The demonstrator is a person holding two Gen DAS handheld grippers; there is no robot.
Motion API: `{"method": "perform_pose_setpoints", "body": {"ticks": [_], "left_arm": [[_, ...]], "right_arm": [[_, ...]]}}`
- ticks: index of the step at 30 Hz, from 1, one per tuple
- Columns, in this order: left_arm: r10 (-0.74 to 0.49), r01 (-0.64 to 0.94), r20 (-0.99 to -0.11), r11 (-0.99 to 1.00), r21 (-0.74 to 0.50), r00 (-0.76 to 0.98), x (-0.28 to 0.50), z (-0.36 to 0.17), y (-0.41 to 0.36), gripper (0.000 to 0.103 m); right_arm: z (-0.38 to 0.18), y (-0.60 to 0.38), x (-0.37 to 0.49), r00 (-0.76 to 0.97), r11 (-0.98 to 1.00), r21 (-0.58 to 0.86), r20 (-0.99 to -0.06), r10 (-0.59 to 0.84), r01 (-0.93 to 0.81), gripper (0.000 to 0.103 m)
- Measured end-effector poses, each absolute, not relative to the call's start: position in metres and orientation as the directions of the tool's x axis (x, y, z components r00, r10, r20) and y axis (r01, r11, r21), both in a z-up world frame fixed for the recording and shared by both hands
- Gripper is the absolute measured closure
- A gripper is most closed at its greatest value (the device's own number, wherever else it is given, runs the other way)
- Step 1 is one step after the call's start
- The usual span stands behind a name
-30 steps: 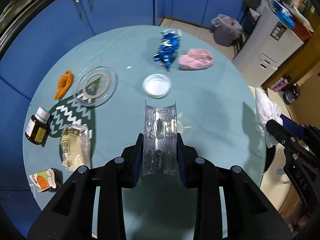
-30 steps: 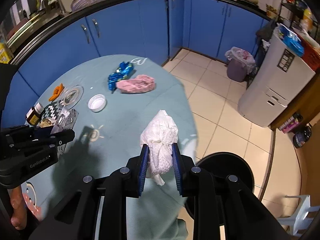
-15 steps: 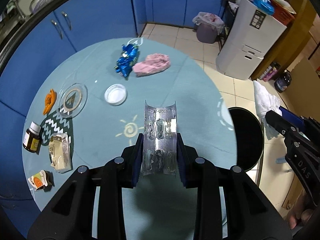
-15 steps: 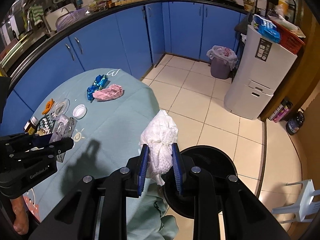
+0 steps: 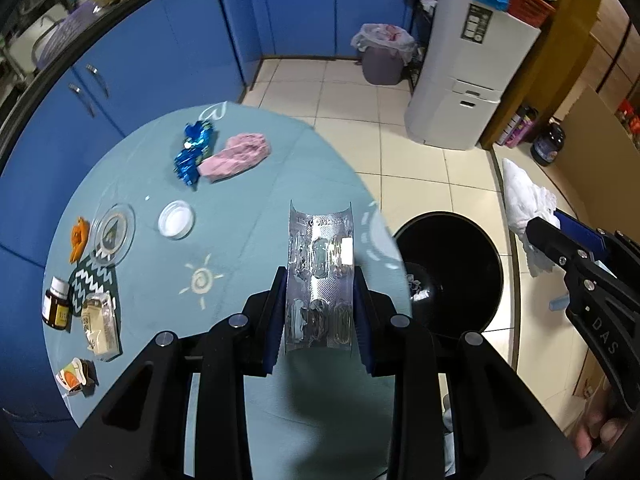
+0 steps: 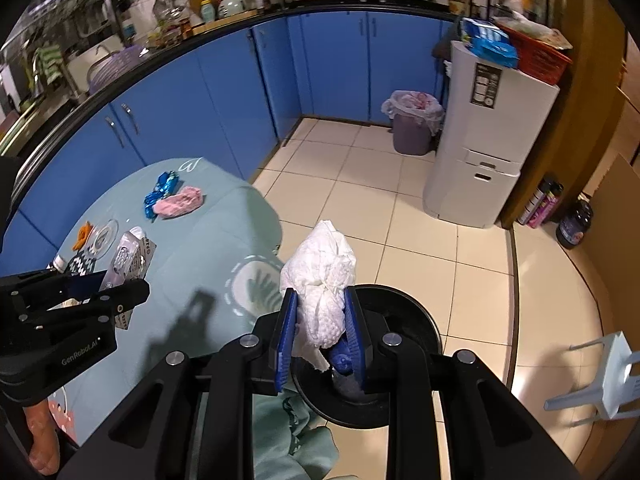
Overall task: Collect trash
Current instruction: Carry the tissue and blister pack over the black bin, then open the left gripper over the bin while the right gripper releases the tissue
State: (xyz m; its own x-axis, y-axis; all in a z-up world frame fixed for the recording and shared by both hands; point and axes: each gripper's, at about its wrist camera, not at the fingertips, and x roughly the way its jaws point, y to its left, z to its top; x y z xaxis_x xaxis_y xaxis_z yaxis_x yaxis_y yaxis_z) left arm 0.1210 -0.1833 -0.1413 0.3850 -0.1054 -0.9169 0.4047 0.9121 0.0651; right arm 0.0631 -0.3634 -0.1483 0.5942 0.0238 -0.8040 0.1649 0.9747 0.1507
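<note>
Now the right tool (image 6: 322, 326) is clamped on a tissue (image 6: 324, 276) directly above the bin (image 6: 416, 324). The left tool (image 5: 320, 300), clamped on an upright blister pack (image 5: 320, 272), has the bin (image 5: 452, 272) at three o'clock; right is nearer.

Dim indoor light, strong fisheye bending, dark vignetted corners, soft shadows
</note>
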Motion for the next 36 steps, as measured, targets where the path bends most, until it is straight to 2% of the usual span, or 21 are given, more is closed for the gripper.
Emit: {"method": "perform_pose_setpoints", "body": {"ticks": [21, 36], "left_arm": [[-0.133, 0.514, -0.919, 0.853, 0.084, 0.371, 0.108, -0.142, -0.262, 0.072], [-0.133, 0.526, -0.919, 0.846, 0.091, 0.372, 0.108, -0.144, -0.275, 0.071]], "right_arm": [[-0.161, -0.42, 0.045, 0.591, 0.952, 0.18, -0.806, -0.001, 0.247, 0.079], [-0.164, -0.426, 0.044, 0.596, 0.947, 0.191, -0.803, -0.001, 0.258, 0.08]]}}
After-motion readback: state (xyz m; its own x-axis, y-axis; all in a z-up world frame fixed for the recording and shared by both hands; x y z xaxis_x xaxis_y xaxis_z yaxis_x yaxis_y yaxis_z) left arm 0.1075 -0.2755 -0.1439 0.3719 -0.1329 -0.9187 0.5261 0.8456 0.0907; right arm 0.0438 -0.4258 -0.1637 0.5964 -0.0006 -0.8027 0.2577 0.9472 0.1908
